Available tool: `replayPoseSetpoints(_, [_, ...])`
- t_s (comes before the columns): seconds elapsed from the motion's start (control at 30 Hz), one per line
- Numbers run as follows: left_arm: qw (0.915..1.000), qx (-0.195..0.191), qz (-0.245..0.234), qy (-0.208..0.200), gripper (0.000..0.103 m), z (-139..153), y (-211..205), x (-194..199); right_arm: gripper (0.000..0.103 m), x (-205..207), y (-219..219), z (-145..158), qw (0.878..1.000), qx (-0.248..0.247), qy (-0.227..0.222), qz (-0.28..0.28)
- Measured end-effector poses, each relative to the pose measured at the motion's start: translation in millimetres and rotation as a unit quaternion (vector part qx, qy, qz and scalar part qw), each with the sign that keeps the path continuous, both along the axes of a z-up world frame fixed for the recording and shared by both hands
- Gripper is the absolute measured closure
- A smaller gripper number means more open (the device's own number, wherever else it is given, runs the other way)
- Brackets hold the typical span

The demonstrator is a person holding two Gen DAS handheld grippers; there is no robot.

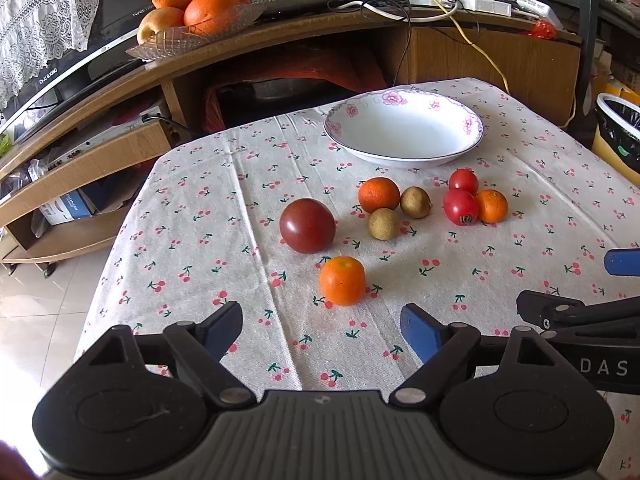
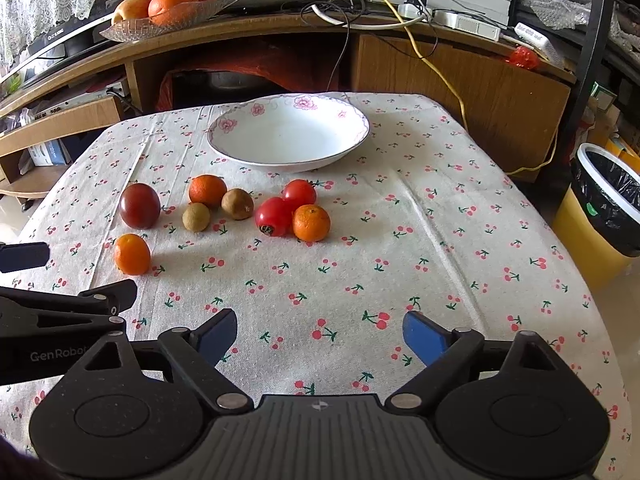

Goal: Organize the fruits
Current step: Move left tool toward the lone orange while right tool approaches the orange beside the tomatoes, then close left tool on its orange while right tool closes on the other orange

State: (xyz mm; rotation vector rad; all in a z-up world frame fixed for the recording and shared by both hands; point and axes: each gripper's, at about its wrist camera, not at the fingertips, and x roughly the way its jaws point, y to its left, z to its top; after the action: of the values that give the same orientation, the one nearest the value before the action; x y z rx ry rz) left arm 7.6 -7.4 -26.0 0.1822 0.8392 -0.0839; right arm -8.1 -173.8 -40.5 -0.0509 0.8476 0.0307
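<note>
An empty white bowl with pink flowers (image 1: 404, 130) (image 2: 288, 134) sits at the far side of the cherry-print tablecloth (image 1: 240, 208) (image 2: 400, 240). In front of it lie a dark red tomato (image 1: 307, 225) (image 2: 139, 205), three small oranges (image 1: 342, 281) (image 1: 379, 195) (image 1: 491, 206), two brown longans (image 1: 383, 223) (image 1: 416, 202) and two red tomatoes (image 1: 461, 207) (image 1: 463, 181). My left gripper (image 1: 322, 330) is open and empty, just short of the nearest orange (image 2: 132, 254). My right gripper (image 2: 320, 334) is open and empty over bare cloth.
A wooden TV stand (image 1: 280, 40) stands behind the table with a glass dish of large oranges (image 1: 192, 12) (image 2: 160, 4), cables and power strips (image 2: 460, 20). A yellow bin with a black liner (image 2: 604, 204) stands right of the table. Tiled floor lies to the left.
</note>
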Motion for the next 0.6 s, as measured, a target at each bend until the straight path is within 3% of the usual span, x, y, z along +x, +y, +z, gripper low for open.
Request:
replayPoseSetpoints(0.2, [0.9996,-0.025,-0.008,-0.007,0.012,-4.5,8.6,0.5,0.018,3.1,0.4,-2.6,1.000,0.003,0.004,0.013])
replayPoseSetpoints(0.37, [0.9995,-0.020,-0.020,-0.016,0.012,-8.0,8.3,3.9,0.023,9.0,1.7,-1.1,0.999,0.006,-0.005,0.044])
replayPoseSetpoints(0.6, [0.9991,-0.016,-0.031,-0.023,0.019,-14.3,6.7,17.8,0.036,24.3,0.5,-1.3,0.997,0.024,-0.013,0.075])
